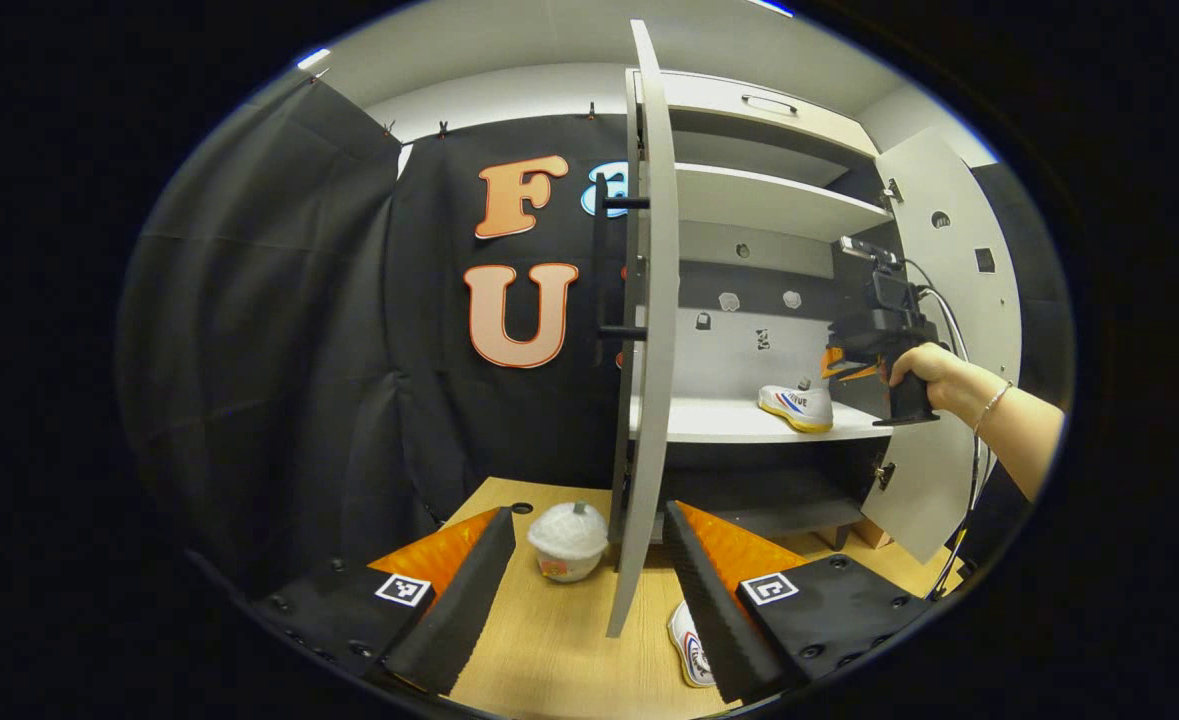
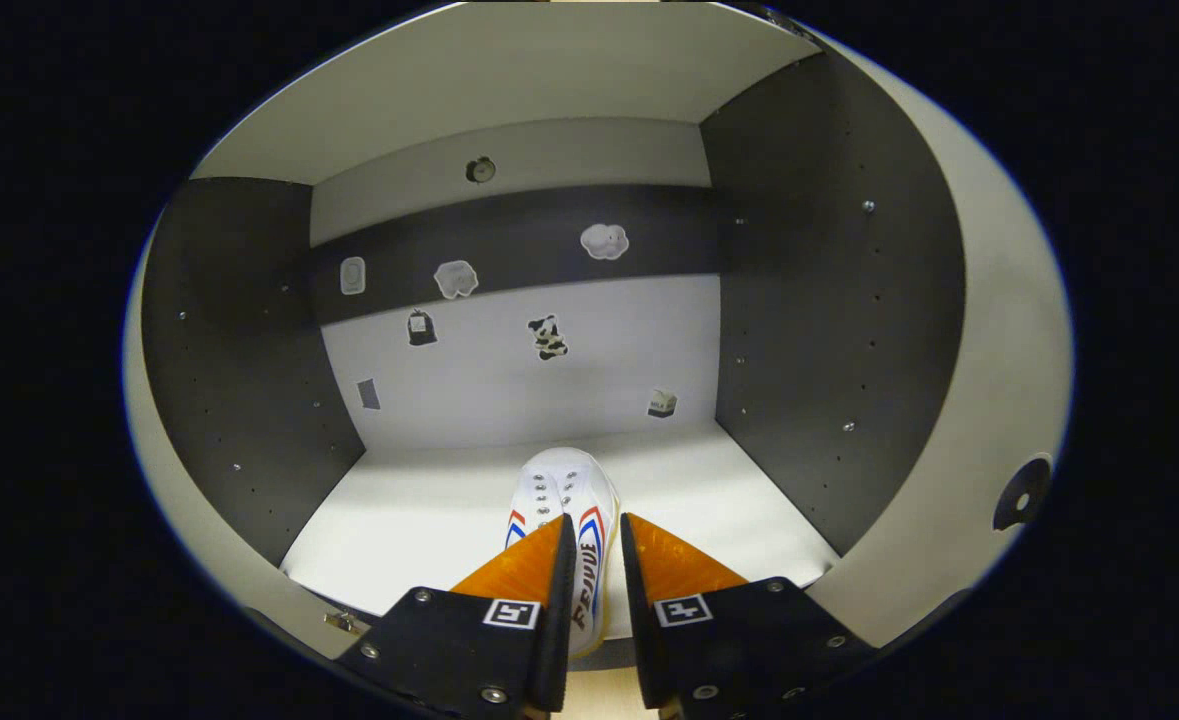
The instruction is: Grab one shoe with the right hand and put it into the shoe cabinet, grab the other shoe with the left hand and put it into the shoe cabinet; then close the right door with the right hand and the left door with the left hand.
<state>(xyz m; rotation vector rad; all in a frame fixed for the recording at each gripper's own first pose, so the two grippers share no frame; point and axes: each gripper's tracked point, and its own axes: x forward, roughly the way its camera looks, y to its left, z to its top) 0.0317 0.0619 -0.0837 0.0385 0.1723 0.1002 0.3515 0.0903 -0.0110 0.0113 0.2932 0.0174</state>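
Right gripper (image 2: 594, 560) pinching white shoe (image 2: 561, 495) on cabinet shelf (image 2: 429, 515); left gripper (image 1: 589, 580) wide open, empty

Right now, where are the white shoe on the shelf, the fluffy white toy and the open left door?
white shoe (image 2: 561, 500): right gripper view, laced toe.
fluffy white toy (image 1: 569, 540): left gripper view, furry top.
open grey left door (image 1: 649, 330): left gripper view, front edge.

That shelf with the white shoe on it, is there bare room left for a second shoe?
Yes. In the right gripper view the shoe sits at the front middle of the shelf, pinched by the right gripper. Bare board lies on both sides, toward each dark side wall, and behind the toe up to the back panel. The crowded spot is the front centre.
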